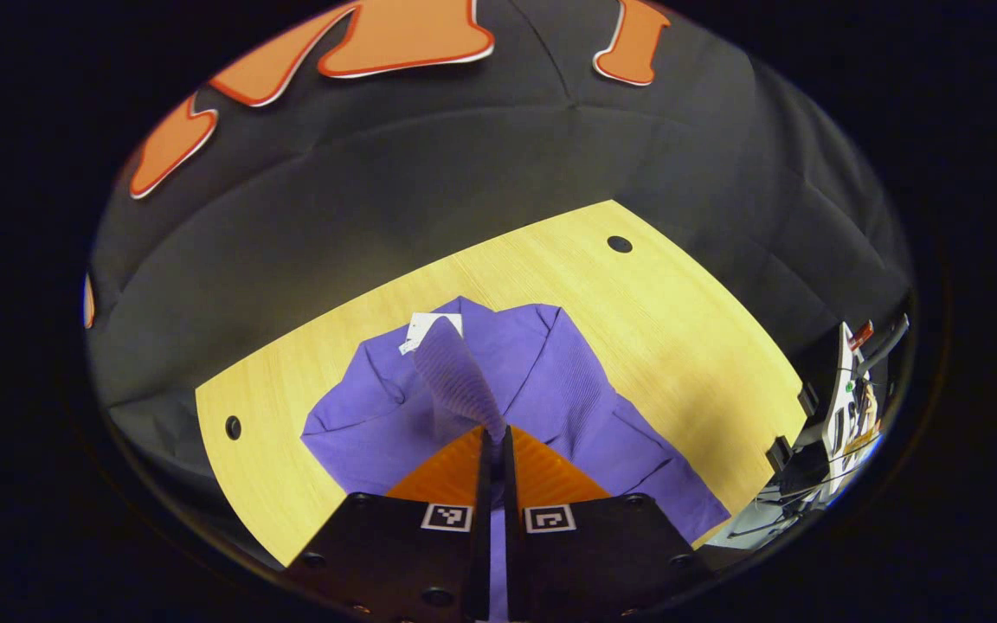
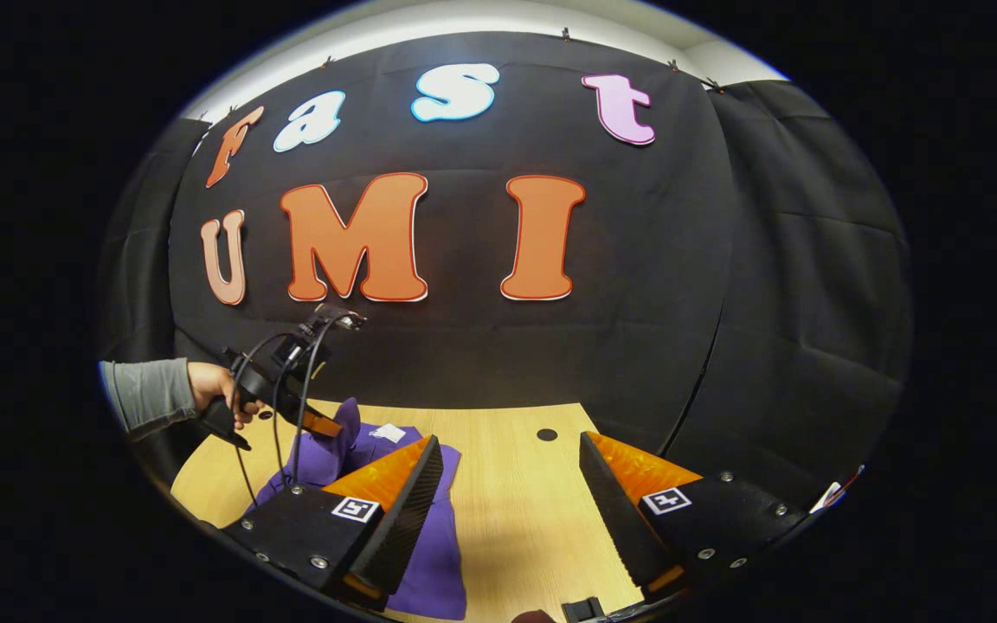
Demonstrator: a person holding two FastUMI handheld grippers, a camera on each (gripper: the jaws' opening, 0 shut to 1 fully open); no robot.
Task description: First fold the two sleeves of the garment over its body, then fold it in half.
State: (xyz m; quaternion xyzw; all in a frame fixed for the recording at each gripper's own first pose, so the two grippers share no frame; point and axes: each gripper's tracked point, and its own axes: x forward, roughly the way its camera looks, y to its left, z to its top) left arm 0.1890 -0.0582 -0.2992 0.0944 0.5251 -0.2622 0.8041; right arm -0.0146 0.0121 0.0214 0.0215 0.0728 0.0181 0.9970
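Purple garment (image 1: 550, 381): matt ribbed cloth, soft folds, pinched ahead in left gripper (image 1: 493, 437). White paper tag (image 1: 425, 329) beyond it. Counter (image 1: 689, 329) beneath: pale wood grain, smooth, slight sheen.

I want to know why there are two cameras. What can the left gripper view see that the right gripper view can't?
Left gripper view: the left gripper shut on the purple sleeve, lifted above the garment.

Right gripper view: the open right gripper and a hand holding the left gripper.

Both: the purple garment, its white tag and the wooden table.
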